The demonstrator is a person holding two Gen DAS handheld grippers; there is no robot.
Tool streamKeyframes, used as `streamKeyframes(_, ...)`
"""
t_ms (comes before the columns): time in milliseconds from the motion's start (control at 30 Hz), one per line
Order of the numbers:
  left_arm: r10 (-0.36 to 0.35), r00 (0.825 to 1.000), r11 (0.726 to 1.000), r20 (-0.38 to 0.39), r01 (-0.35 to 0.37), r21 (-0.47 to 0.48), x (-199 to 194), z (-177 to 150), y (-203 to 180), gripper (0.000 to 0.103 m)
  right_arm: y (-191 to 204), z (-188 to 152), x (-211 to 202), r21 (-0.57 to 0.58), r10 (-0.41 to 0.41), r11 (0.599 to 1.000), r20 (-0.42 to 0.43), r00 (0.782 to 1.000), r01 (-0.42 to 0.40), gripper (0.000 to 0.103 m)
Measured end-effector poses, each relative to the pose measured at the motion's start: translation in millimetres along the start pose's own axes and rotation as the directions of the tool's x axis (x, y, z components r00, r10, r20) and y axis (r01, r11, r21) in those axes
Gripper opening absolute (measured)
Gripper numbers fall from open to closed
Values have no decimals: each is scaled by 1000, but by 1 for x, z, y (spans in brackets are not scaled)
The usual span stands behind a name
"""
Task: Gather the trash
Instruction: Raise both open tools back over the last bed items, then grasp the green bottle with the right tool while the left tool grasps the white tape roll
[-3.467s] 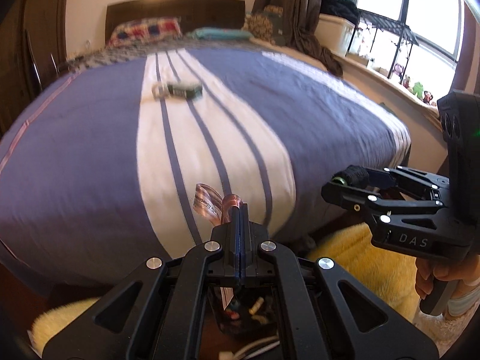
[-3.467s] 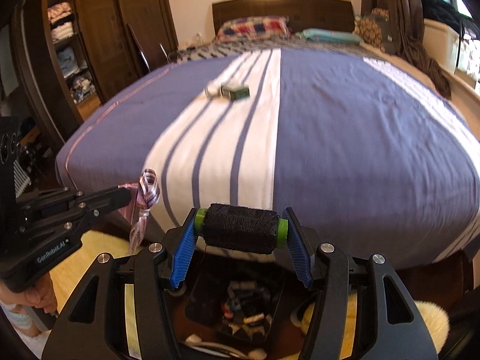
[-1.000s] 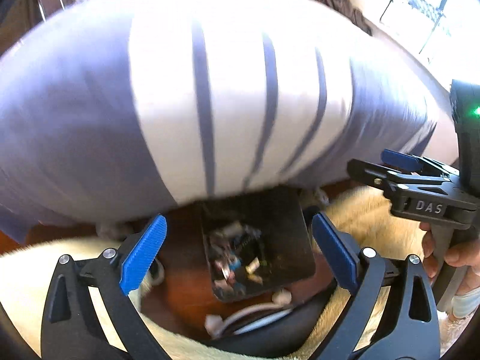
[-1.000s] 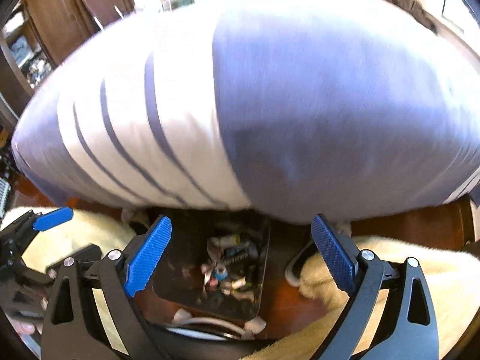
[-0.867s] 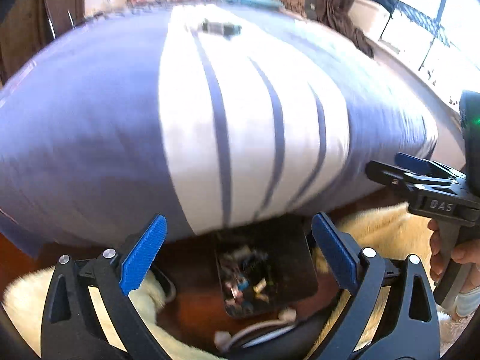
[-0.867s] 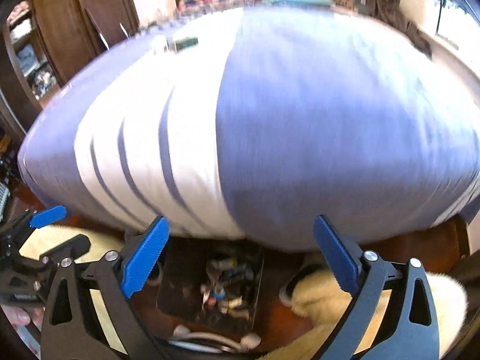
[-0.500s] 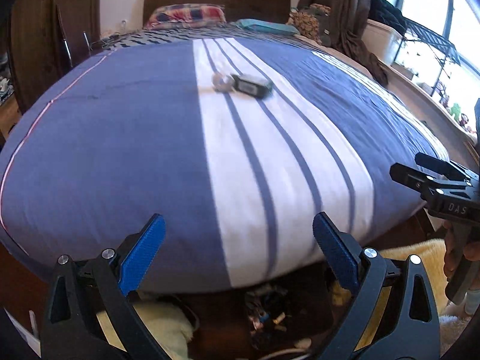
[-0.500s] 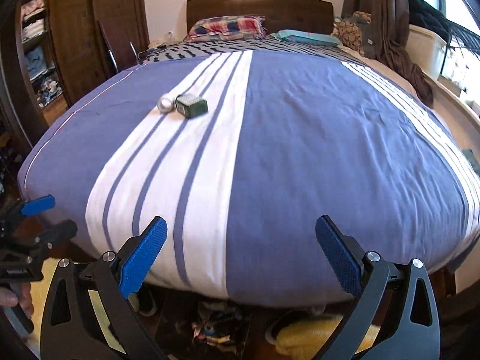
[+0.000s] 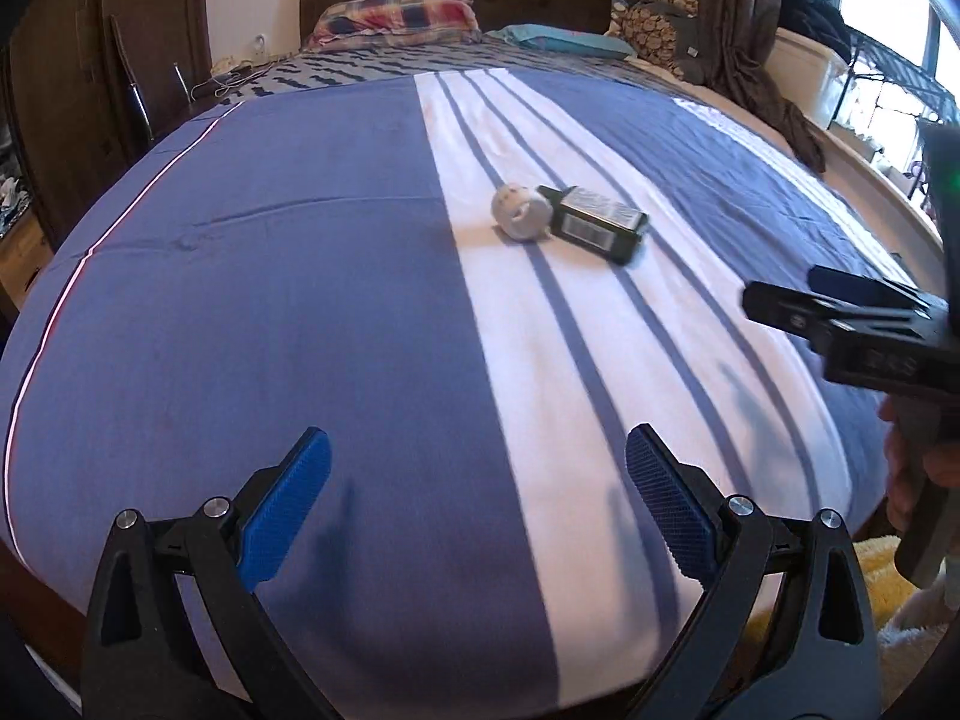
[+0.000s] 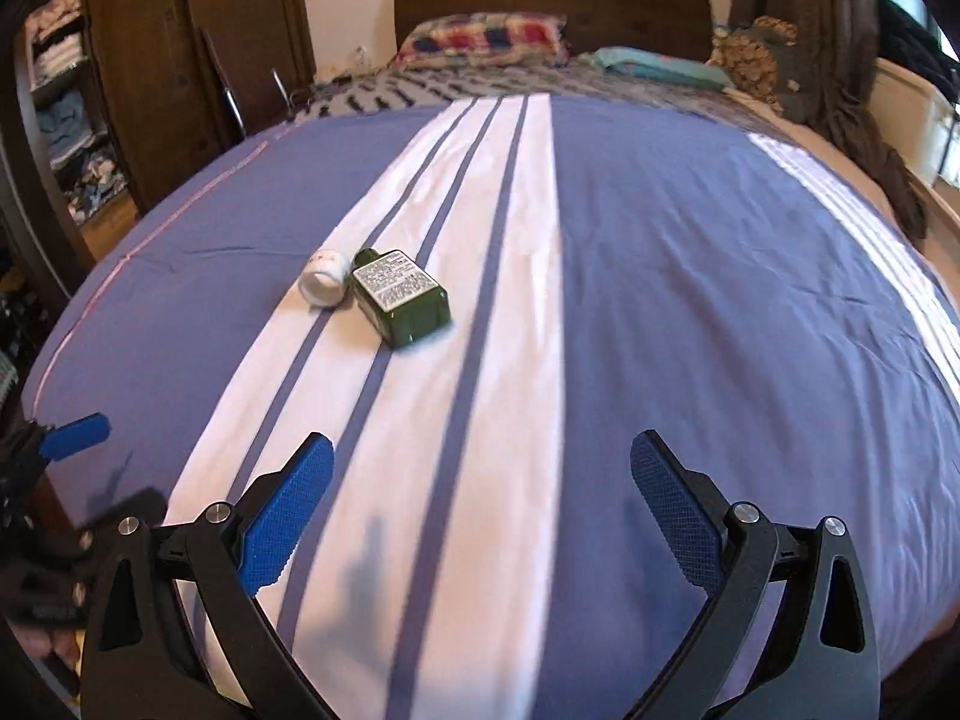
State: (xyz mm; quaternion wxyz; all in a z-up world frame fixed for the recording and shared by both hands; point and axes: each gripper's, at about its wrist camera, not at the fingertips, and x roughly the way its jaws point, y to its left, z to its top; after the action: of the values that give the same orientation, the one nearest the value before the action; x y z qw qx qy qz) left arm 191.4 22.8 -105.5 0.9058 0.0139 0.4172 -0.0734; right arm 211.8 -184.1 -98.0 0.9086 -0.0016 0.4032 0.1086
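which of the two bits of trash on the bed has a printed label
The dark green bottle, lying on its side; the white round container touching its neck end shows no such label.

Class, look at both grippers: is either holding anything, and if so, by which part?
Nothing is held. The left gripper and right gripper are both open and empty above the bed.

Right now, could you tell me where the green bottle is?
In both views, the green bottle lies on the bed's white stripe, touching the white ball on its left.
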Motion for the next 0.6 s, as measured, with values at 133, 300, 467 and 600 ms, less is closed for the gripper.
streamKeyframes(133,14,1000,1000,-8,-14,3,11,13,4,94,12,24,38,-27,26,999,-41,999,-27,81)
streamKeyframes(300,12,1000,1000,-24,-12,-9,26,25,12,94,26,44,72,-64,37,997,-82,996,-43,72)
streamKeyframes(467,7,999,1000,-40,-7,-7,38,33,14,94,35,57,95,-79,44,996,-105,993,-52,71)
streamKeyframes(600,-5,999,1000,-46,4,-2,48,40,13,94,36,64,101,-86,57,994,-104,993,-66,54)
